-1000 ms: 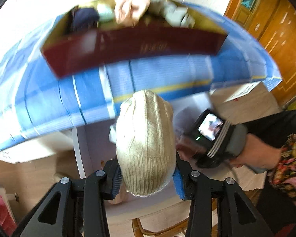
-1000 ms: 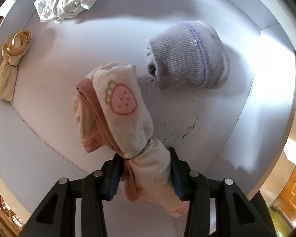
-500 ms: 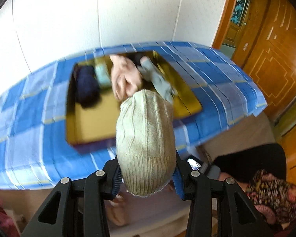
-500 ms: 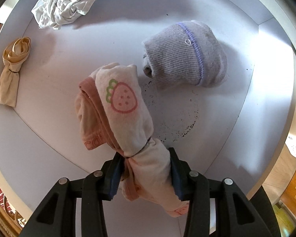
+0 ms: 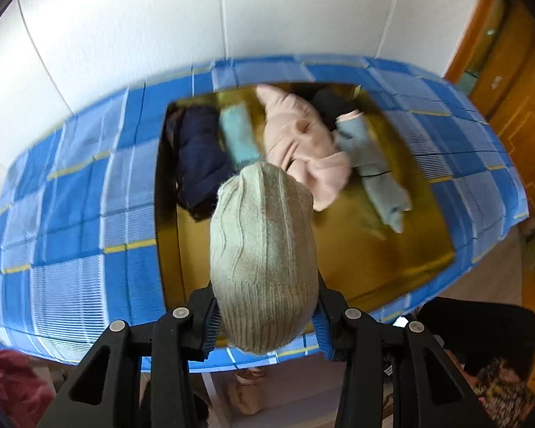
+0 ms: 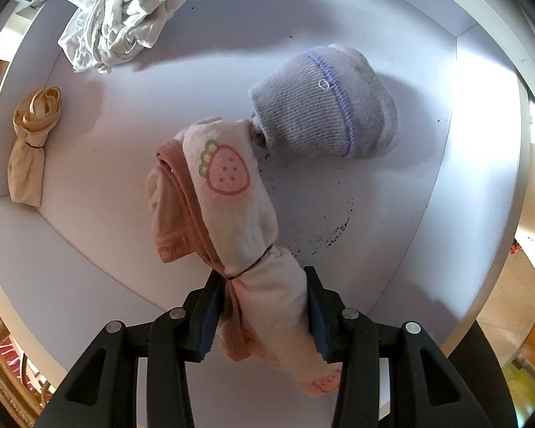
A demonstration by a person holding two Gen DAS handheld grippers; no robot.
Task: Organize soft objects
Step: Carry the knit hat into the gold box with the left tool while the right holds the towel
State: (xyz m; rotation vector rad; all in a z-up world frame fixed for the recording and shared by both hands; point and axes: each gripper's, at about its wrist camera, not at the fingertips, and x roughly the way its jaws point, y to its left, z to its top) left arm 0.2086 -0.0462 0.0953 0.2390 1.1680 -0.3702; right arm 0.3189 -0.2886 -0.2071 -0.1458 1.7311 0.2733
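Left gripper (image 5: 264, 315) pinches a beige knit bundle (image 5: 264, 249) above the gold box (image 5: 374, 256) on the blue plaid cloth (image 5: 78, 235) (box holds 4 soft items, blurred). Right gripper (image 6: 262, 308) clamps a strawberry-print bundle (image 6: 232, 196) over the white surface (image 6: 100, 149), grey sock roll (image 6: 324, 107) just beside.

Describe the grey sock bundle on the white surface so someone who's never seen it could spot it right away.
Start at the white tray-like surface in the right wrist view. Three loose bundles lie on it: crumpled white cloth at the far left, a tan tied roll on the left, and the grey ribbed sock bundle on the right. It alone is rounded grey knit with a thin purple stripe.
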